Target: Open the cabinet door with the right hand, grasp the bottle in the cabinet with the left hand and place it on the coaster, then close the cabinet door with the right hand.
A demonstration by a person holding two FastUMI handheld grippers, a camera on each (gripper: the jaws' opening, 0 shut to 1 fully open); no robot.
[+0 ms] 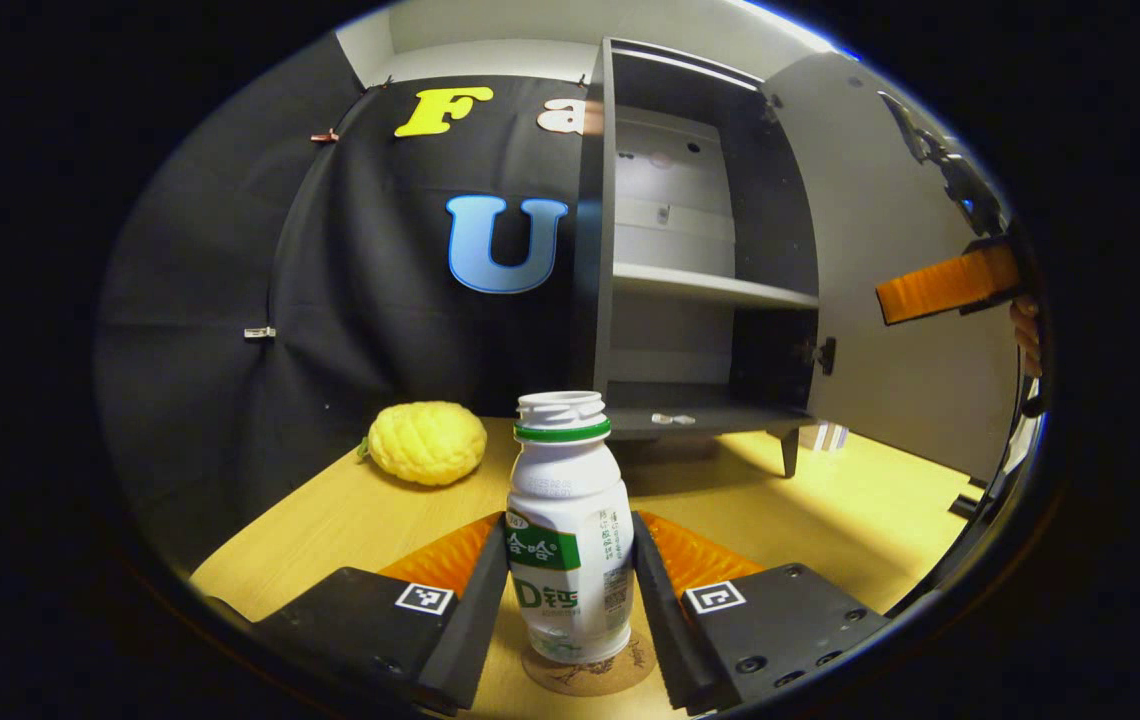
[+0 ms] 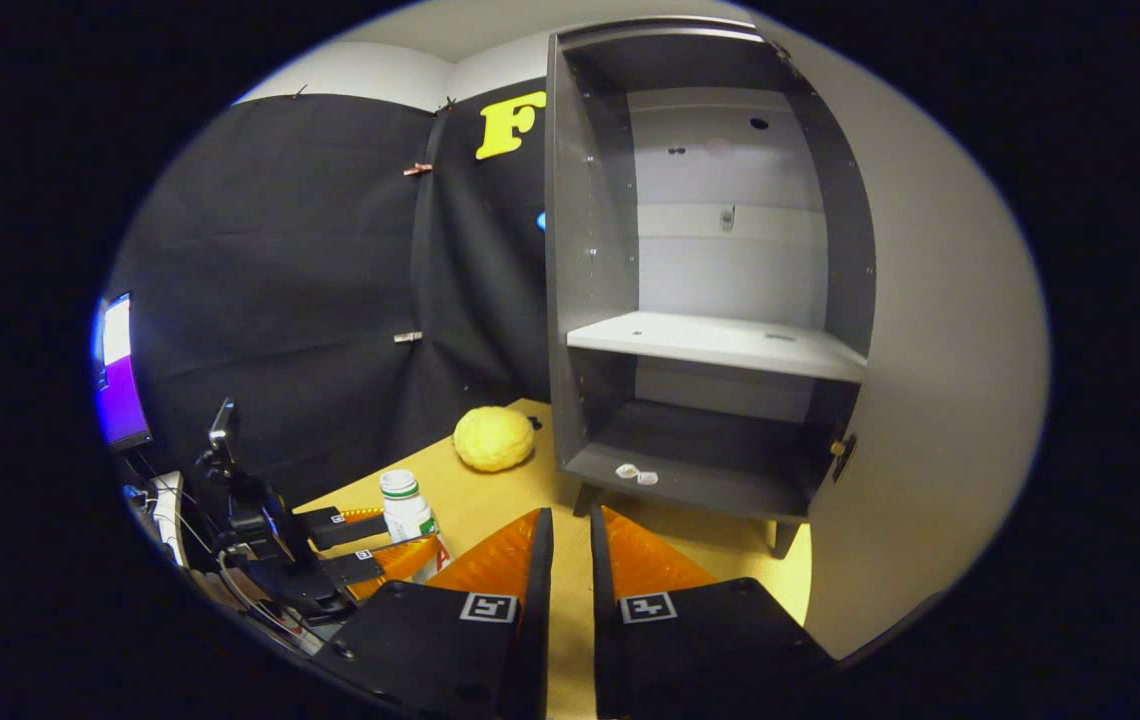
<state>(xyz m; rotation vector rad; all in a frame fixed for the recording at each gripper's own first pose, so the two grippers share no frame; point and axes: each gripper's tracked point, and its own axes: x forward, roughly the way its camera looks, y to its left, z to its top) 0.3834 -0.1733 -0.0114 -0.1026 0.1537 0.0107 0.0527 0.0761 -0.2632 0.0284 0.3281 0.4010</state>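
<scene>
A white bottle (image 1: 570, 530) with a green label and no cap stands upright on a round cork coaster (image 1: 590, 675) on the wooden table. My left gripper (image 1: 570, 520) is shut on it, one finger pressing each side. The right gripper view has the same bottle (image 2: 406, 510) at lower left, with the left gripper (image 2: 375, 545) around it. The grey cabinet (image 1: 700, 285) stands behind with its door (image 1: 890, 230) swung wide open and its shelves bare. My right gripper (image 2: 570, 512) is shut on nothing, facing the cabinet (image 2: 710, 340) beside the open door (image 2: 940, 350).
A bumpy yellow fruit (image 1: 427, 442) lies on the table (image 1: 830, 500) left of the cabinet. A small white scrap (image 2: 636, 473) sits on the cabinet's bottom shelf. A lit screen (image 2: 115, 370) stands far left in the right gripper view. The other gripper's finger (image 1: 945, 285) hovers by the door.
</scene>
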